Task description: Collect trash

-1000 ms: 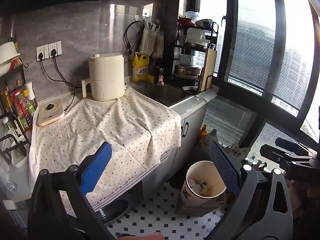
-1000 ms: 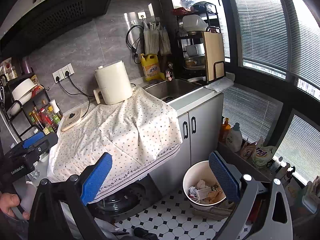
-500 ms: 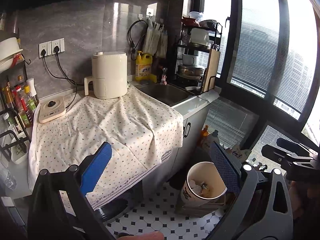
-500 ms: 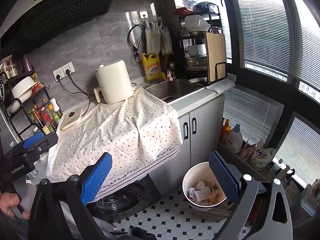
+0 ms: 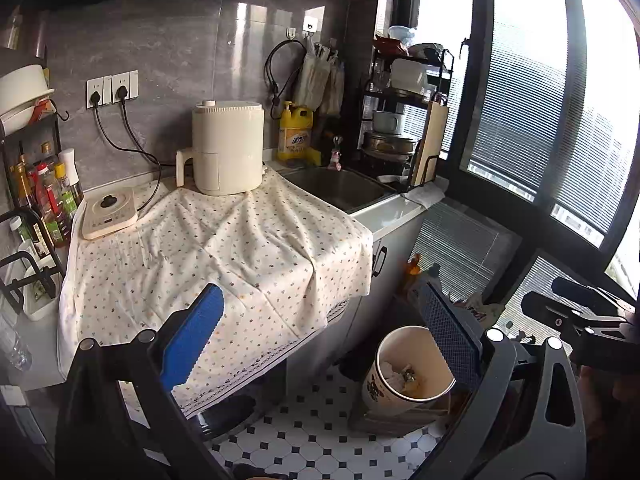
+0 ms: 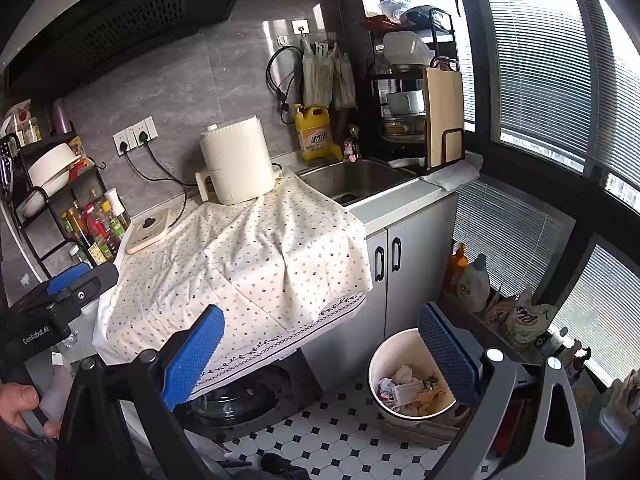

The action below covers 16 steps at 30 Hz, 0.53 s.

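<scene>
Your left gripper (image 5: 324,340) is released, its blue pads spread wide with nothing between them, held up in the air in front of the tabletop (image 5: 396,212). Your right gripper (image 6: 324,344) is likewise released and empty, hanging at about the same height, off to the right of the left one; you can see its black body at the right edge of the left wrist view, and the left gripper's body shows at the left edge of the right wrist view with your hand (image 6: 20,404) wrapped around the handle.

The trash bin (image 6: 378,364), a white round pail, stands on the tiled floor (image 6: 320,436) below and ahead of both grippers, just behind the right-hand finger of each, close to the grey cabinet doors (image 6: 416,264). Trash (image 6: 408,390) already lies inside it: crumpled paper and wrappers heaped in the bottom.

Ahead of your grippers and to the left, the spotted cloth (image 6: 256,264) drapes over the tabletop and hangs down its front edge. Beyond the cloth a cream appliance (image 6: 236,160) stands on its far edge, with a small flat cream device (image 6: 148,230) to its left. The sink (image 6: 356,180) sits farther ahead to the right, a yellow detergent jug (image 6: 314,134) behind it.
</scene>
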Available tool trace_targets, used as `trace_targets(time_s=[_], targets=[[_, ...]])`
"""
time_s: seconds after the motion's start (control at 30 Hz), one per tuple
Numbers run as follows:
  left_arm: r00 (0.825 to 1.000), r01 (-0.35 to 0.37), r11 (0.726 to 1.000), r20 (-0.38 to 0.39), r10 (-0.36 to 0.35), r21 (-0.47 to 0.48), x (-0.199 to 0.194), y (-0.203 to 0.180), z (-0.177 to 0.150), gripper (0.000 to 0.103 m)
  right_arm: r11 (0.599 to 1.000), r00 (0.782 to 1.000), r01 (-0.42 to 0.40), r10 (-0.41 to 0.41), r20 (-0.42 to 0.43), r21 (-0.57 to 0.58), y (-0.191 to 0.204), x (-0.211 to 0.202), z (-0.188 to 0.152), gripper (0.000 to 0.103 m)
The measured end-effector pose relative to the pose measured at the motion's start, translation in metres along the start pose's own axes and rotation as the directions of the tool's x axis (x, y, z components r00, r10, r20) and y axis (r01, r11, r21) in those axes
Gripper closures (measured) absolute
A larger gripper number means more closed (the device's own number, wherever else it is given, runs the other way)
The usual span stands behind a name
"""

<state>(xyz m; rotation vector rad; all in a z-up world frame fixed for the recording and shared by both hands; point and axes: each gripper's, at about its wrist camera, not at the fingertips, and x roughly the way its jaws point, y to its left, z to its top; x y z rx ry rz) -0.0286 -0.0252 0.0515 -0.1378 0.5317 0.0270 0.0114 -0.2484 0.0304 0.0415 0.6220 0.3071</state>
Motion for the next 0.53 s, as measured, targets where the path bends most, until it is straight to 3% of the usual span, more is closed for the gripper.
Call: trace_targets(time_s=[0.53], targets=[[0.998, 0.012, 1.000, -0.068, -0.013, -0.015, 0.026, 0.015, -0.006, 0.006, 1.000, 0.997, 0.012, -0.010, -0.076, 0.019, 0.000, 0.030, -0.007, 0.008]])
